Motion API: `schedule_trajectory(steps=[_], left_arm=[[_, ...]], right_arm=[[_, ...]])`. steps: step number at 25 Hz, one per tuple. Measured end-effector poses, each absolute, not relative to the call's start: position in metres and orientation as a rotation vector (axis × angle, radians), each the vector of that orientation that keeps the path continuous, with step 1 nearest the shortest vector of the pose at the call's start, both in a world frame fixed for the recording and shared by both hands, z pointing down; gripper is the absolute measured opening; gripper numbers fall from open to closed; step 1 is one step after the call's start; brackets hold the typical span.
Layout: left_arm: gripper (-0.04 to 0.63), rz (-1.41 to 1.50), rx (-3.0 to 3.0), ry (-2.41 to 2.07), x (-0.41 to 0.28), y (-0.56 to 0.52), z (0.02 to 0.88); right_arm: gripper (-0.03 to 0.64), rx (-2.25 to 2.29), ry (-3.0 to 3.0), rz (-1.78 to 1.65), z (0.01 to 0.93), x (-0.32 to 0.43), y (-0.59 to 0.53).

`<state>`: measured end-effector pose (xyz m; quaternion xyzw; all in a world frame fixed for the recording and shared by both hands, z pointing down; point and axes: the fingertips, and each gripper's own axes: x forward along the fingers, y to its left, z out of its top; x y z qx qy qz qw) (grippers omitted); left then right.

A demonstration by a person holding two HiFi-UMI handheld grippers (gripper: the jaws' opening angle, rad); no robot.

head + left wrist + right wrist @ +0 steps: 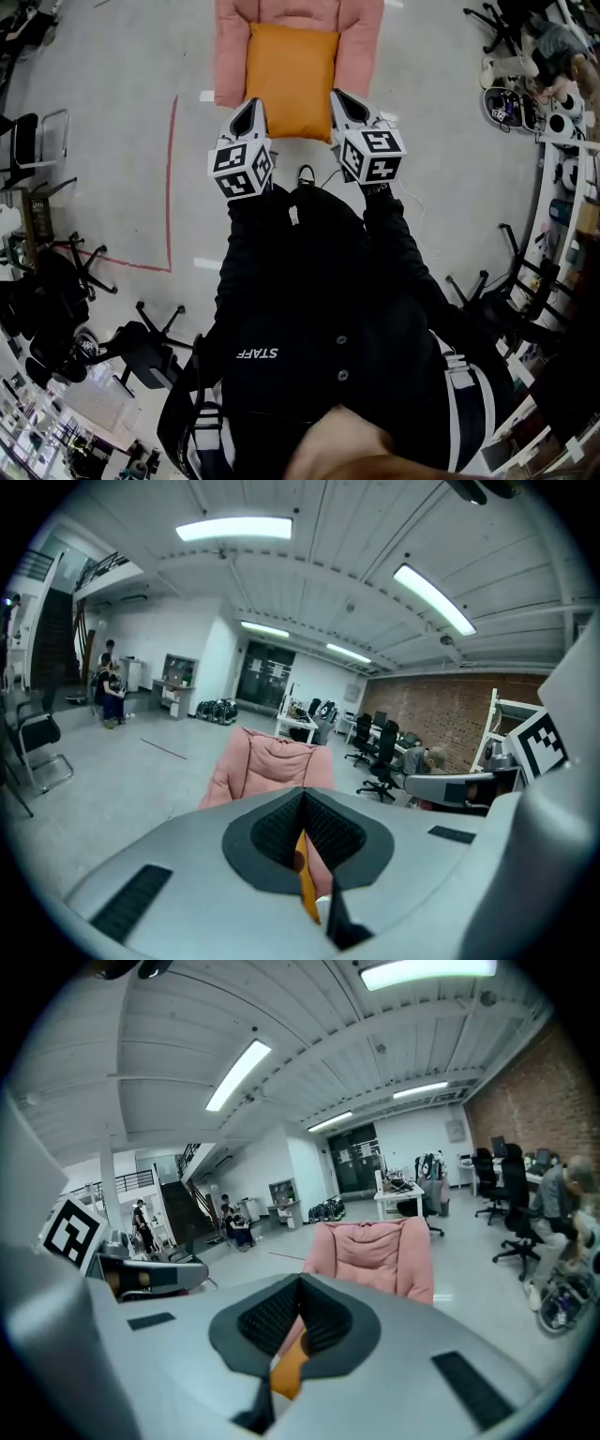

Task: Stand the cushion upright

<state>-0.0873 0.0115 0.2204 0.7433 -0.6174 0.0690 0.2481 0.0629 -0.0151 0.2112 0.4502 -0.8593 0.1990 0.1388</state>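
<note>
Orange cushion (291, 80) was held just before the pink armchair (228, 56), partly over its seat. Its two near corners were pinched by the left gripper (251, 103) and the right gripper (339, 97), jaws pressed on the fabric, probably so it could be tipped upright there.

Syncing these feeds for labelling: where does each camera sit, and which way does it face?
Head view: on the head, steeply down at orange cushion and pink armchair; torso, sleeves show.
Left gripper view: on left gripper, facing the armchair; fingers shut on cushion.
Right gripper view: on right gripper, likewise.
Shared: armchair, cushion.
</note>
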Motion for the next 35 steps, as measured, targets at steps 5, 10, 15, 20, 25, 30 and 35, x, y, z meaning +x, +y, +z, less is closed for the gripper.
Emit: schedule_trajectory(steps=[5,10,15,20,25,30,35], left_arm=[[0.002,0.232,2.008,-1.646,-0.103,-0.008,0.234],[0.002,0.297,1.978,-1.594,-0.115,-0.031,0.274],[0.002,0.396,1.92,-1.537,-0.122,-0.057,0.336],[0.002,0.495,1.867,-1.504,-0.128,-0.081,0.416],[0.002,0.57,1.807,-1.491,-0.138,-0.105,0.506],[0.003,0.614,1.812,-1.471,-0.141,-0.137,0.585],[0.003,0.647,1.81,-1.485,-0.148,-0.162,0.648]], right_arm=[[0.014,1.315,-2.451,0.606,0.223,0.049,-0.037],[0.014,1.351,-2.382,0.659,0.257,0.045,-0.059],[0.014,1.399,-2.224,0.756,0.322,0.059,-0.078],[0.014,1.388,-2.125,0.865,0.407,0.059,-0.094],[0.015,1.323,-2.028,0.939,0.51,0.053,-0.111],[0.015,1.336,-2.001,0.991,0.595,0.058,-0.139],[0.019,1.369,-1.96,0.97,0.66,0.07,-0.165]])
